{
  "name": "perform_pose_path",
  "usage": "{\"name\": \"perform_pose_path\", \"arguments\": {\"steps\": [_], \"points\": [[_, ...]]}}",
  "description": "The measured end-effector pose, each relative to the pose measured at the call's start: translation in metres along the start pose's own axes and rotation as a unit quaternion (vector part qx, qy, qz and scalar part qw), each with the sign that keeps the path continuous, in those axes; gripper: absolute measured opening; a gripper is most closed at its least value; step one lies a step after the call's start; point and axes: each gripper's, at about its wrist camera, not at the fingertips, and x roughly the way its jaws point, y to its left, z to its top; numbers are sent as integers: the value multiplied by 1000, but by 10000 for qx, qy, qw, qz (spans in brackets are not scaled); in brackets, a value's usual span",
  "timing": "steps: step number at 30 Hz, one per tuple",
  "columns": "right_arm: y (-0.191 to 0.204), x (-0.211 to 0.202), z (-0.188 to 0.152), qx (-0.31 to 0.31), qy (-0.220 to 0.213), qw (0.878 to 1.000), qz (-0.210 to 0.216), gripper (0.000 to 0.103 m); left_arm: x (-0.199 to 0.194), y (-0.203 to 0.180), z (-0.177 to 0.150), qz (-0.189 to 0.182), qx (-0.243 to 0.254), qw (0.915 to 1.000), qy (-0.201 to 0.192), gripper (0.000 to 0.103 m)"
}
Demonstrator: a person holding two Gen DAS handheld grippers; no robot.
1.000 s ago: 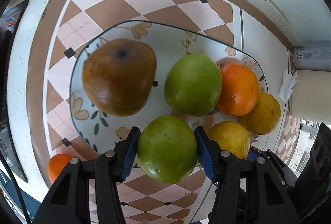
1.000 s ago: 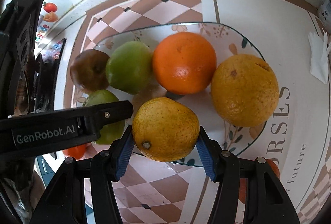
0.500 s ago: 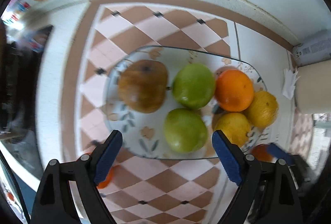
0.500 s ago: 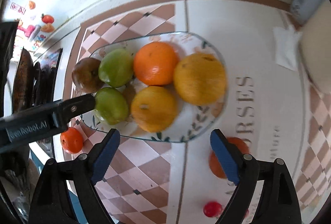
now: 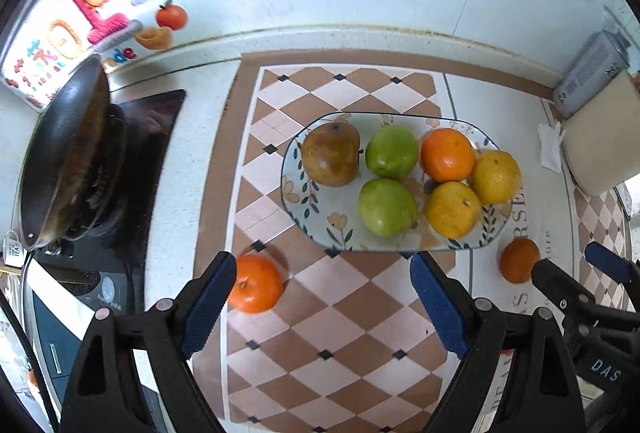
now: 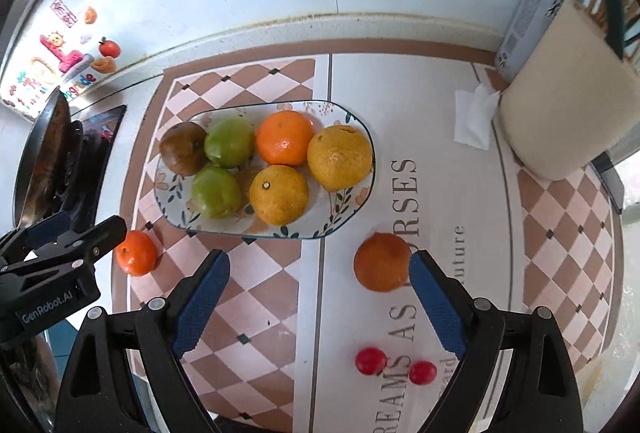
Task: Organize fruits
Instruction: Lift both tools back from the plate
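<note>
Both grippers' fingers (image 5: 208, 303) (image 6: 436, 307) spread wide, holding nothing.

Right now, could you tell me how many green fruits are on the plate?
2: one green fruit in the plate's back row beside the brown fruit, another in front of it. None appears hidden.

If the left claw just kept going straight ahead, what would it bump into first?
Probably the plate rim, or the green fruit nearest it; the open left gripper points there, though depth is unclear.
</note>
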Motion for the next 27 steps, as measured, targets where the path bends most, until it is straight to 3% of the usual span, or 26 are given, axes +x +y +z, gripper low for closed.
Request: {"name": "perform_pose_path", "arguments": {"steps": [7, 27], "points": [[9, -41, -26, -129, -219, 9997, 23, 93, -46, 7, -23, 80, -42, 9989, -466, 89], [20, -138, -78, -94, -962, 9949, 295, 93, -135, 13, -74, -104, -88, 9930, -1172, 89]]}}
